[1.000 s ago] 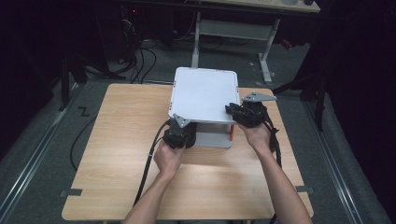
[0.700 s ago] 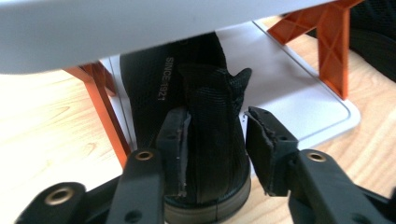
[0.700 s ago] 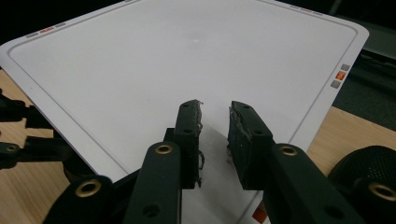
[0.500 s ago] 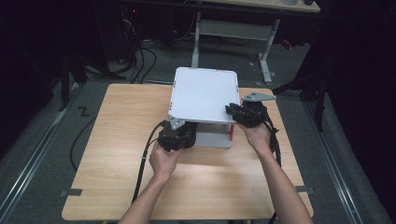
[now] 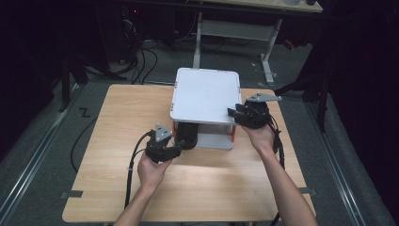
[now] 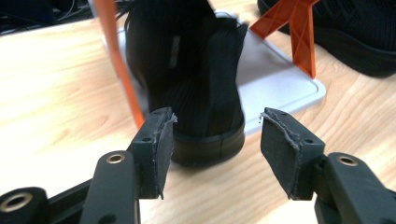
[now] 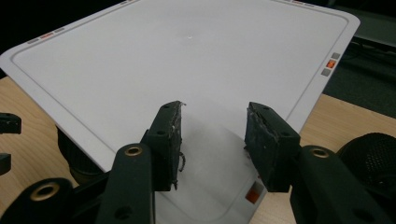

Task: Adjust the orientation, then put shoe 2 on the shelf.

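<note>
my left gripper point(image 6: 215, 140) is spread before the shoe point(image 6: 196, 79): soft knit, light, so i'd pinch its stiffer heel; right gripper point(image 7: 212, 140) gapes empty.

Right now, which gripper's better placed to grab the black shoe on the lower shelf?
Left. The left gripper is open, its jaws lined up on the black shoe's heel, a little short of it. The right gripper is open too, but over the rack's white top shelf.

left hand-held gripper point(image 5: 175, 149) drawn back from black shoe point(image 5: 187, 134), jaws apart
</note>
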`<state>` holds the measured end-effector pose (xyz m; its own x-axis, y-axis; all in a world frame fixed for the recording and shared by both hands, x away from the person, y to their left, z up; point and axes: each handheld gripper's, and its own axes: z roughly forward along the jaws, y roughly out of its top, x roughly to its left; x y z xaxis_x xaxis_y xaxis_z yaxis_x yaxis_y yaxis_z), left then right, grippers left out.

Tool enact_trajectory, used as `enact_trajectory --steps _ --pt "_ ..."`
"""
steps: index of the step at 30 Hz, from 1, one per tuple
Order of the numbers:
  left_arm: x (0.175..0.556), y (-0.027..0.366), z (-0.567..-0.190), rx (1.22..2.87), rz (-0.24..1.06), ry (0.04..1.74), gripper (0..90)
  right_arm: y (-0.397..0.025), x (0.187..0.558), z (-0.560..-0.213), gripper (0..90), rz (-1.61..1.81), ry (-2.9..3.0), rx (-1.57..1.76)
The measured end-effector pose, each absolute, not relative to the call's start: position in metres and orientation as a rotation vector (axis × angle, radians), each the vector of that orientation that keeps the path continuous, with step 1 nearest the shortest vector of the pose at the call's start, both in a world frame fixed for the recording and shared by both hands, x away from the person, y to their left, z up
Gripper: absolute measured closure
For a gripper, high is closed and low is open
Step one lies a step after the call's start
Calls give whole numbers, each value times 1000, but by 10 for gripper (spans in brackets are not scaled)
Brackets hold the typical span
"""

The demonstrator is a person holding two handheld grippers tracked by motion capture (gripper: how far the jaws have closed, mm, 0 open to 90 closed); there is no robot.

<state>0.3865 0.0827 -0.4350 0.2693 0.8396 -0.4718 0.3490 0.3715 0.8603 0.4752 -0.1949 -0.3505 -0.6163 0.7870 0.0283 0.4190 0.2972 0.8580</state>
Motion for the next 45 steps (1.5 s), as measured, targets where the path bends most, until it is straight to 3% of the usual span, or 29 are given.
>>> enact_trajectory --steps 9,20,34,45 --pt "377 125 -460 1179 502 1412 437 -215 454 -346 552 1307 2121 1069" --pt "376 167 -494 1167 607 1550 426 -253 421 -366 549 1255 2079 1092" --pt "371 182 -517 1171 672 1573 381 -305 406 -406 493 1085 1974 1264" --pt "371 181 -518 1181 661 1568 352 -315 416 -421 446 1013 1924 1318"
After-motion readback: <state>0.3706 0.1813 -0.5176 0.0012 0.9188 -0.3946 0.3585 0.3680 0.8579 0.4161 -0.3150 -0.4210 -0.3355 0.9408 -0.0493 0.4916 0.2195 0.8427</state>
